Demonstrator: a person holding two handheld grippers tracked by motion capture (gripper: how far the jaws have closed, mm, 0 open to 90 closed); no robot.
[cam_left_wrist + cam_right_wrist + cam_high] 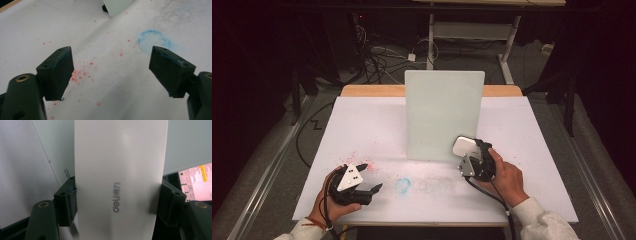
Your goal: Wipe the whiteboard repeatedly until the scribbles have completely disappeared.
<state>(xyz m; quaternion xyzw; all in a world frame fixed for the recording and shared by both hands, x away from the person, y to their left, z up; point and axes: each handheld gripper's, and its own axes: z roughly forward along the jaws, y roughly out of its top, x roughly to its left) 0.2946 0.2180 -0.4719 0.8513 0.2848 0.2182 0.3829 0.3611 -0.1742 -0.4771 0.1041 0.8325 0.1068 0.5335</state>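
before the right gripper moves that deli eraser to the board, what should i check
1. Grip: right gripper shut on the deli whiteboard eraser, jaws on both sides: ok.
2. Eraser square between the jaws: ok.
3. Upright whiteboard right in front of the eraser: ok.
4. Board firmly supported: cannot tell.
5. Left gripper open and holding nothing, off to the side: ok.
6. Table cover clean: not ok, red specks and blue ring.
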